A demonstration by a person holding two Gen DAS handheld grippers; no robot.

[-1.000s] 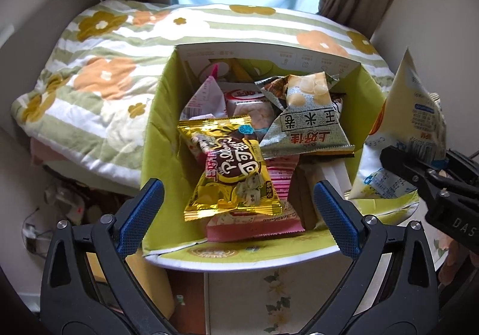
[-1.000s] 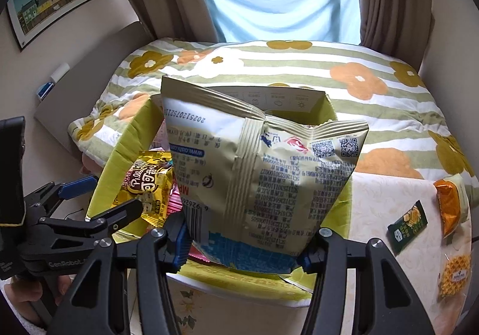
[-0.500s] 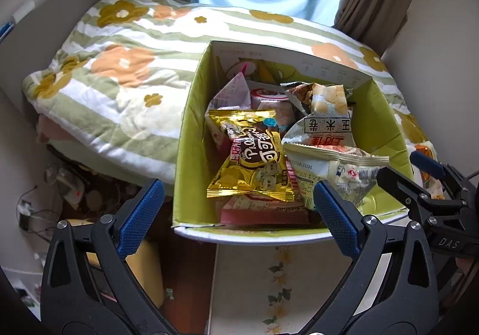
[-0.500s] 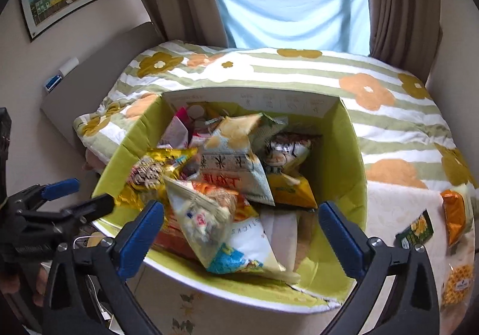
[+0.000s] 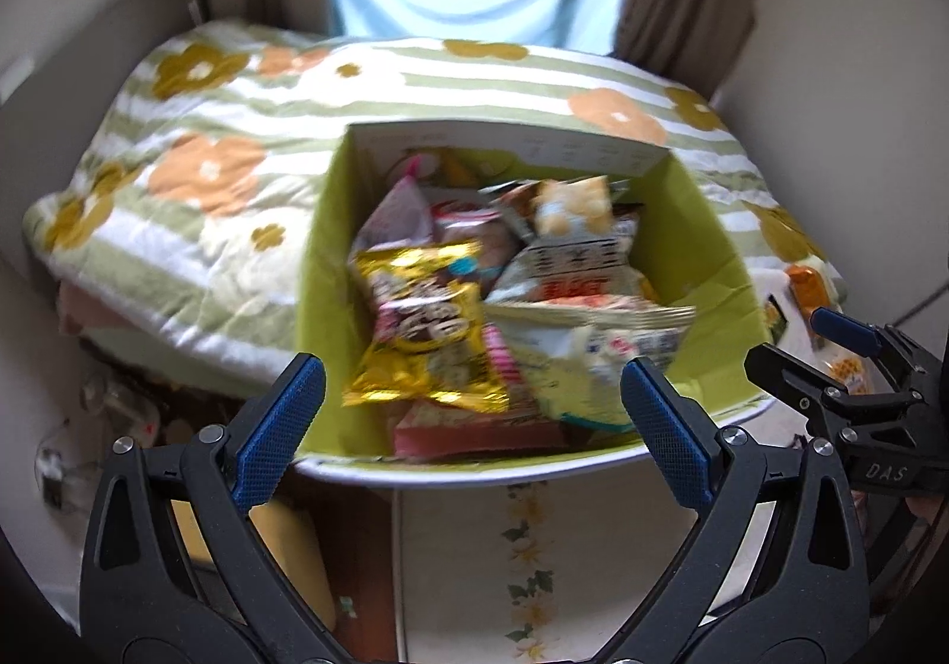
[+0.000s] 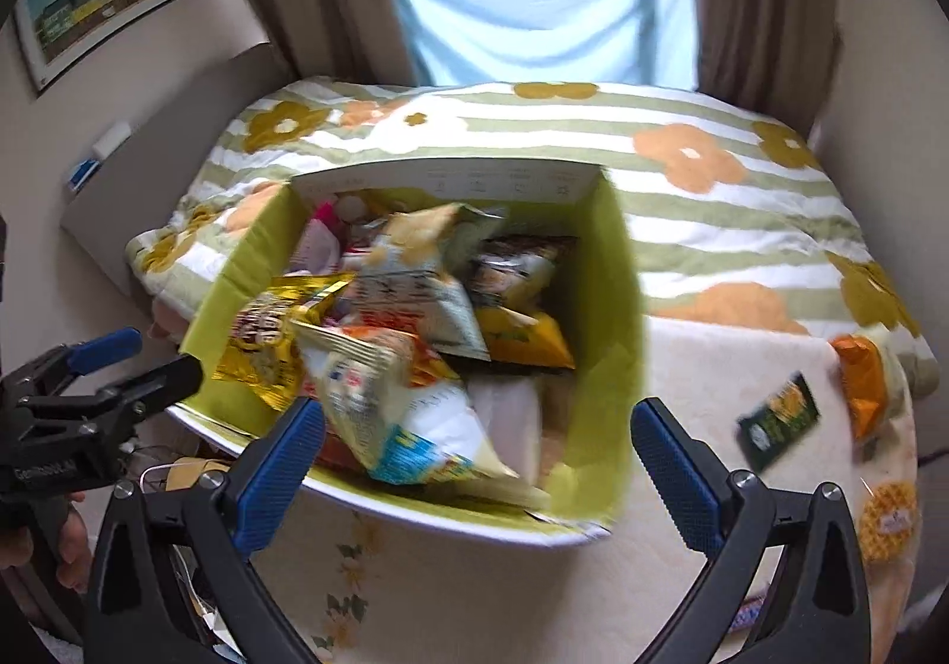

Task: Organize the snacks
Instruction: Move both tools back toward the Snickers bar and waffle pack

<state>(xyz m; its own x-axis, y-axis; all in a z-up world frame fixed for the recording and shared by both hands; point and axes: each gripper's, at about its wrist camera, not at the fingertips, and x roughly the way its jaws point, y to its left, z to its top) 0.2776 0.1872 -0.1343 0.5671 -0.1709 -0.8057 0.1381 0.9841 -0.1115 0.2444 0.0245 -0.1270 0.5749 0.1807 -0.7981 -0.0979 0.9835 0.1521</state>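
A lime-green cardboard box point(image 5: 329, 272) point(image 6: 617, 320) holds several snack bags. A gold bag point(image 5: 424, 332) point(image 6: 267, 332) lies at its left. A pale yellow chip bag point(image 5: 593, 349) point(image 6: 397, 403) lies on top near the front. My left gripper point(image 5: 468, 421) is open and empty, short of the box's front rim. My right gripper point(image 6: 477, 456) is open and empty over the box's front edge; it also shows in the left wrist view point(image 5: 830, 349). Both views are blurred.
A dark green packet point(image 6: 777, 421), an orange bag point(image 6: 860, 385) and a round waffle snack point(image 6: 889, 515) lie on the cream cloth point(image 6: 712, 367) right of the box. A flowered bed cover point(image 5: 237, 130) lies behind. Floor clutter point(image 5: 118, 409) sits at lower left.
One second ago my right gripper held the pale yellow chip bag above the box. It opened, and the bag now lies in the box. Both grippers have drawn back slightly.
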